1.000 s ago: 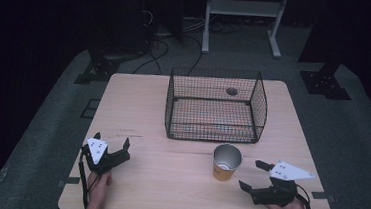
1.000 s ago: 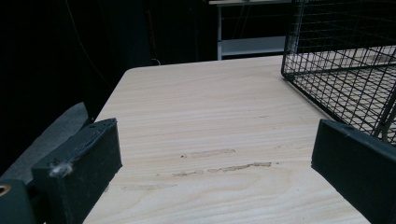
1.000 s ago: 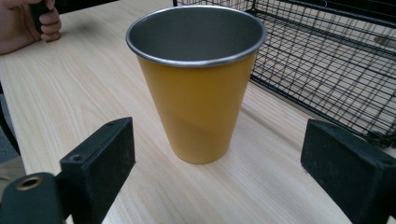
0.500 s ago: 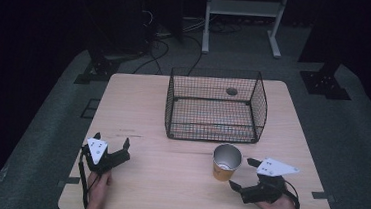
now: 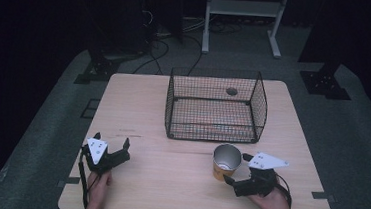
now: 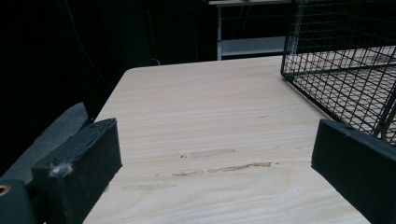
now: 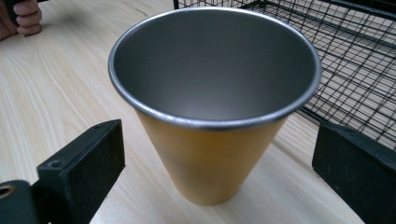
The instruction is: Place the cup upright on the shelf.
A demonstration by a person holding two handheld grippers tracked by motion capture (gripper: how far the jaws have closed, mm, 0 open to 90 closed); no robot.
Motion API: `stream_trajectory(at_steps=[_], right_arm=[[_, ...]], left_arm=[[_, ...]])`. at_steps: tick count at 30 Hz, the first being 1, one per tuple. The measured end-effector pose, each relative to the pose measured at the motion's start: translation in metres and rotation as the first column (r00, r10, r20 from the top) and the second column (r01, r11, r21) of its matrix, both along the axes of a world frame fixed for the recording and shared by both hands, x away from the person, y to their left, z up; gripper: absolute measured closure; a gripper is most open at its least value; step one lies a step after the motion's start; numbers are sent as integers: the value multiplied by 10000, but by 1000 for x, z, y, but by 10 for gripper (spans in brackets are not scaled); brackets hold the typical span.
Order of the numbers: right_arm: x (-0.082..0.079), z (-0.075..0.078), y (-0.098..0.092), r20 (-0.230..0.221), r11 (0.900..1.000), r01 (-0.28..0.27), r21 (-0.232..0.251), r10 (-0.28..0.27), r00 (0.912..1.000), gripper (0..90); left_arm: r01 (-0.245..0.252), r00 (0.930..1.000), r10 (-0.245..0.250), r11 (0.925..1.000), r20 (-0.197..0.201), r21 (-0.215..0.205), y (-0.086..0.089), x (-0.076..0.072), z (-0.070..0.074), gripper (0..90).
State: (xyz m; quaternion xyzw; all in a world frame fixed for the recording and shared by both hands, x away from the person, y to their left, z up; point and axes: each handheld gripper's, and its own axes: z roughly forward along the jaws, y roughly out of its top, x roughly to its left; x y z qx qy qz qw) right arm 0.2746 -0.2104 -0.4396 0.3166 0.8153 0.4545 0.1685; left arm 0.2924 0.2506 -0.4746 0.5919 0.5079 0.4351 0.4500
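The right gripper [image 5: 235, 182], low in the frame's lower right, has its jaws spread wide on either side of the yellow cup [image 5: 226, 162], neither pad touching. The cup stands upright just below the wire basket [image 5: 215, 106]. An off-centre squeeze could tip or skid it into the mesh. The left gripper [image 5: 119, 152], lower left, rests spread over bare table [image 5: 138, 106].

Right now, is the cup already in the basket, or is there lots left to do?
Nothing looks finished yet: the wire basket is empty. The orange cup stands upright on the table, in front of the basket. The right gripper is open with a jaw on each side of the cup, not squeezing. The left gripper waits open. Probably grabbing and lifting remain.
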Motion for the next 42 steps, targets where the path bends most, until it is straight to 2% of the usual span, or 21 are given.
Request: stream_trajectory(at_steps=[11,15,23,30,32,42], right_arm=[[11,-1,11,60,9999,100,-75,-99,9999,20],[13,-2,12,84,10000,-3,34,3,10000,20],[17,-4,15,-59,10000,-32,36,33,10000,21],[18,-4,15,-124,9997,-195,132,196,9997,63],[18,-4,15,-119,9990,-384,211,387,9992,134],[18,-1,16,-94,9993,-368,67,369,9993,146]], left_arm=[[1,10000,-1,10000,2,-4,0,0,0,8],[2,10000,-2,10000,3,-16,0,0,0,8],[2,10000,-2,10000,6,-15,0,0,0,8],[0,10000,0,10000,6,-12,0,0,0,8],[1,10000,-1,10000,5,-8,0,0,0,8],[-5,10000,6,10000,16,-35,0,0,0,8]])
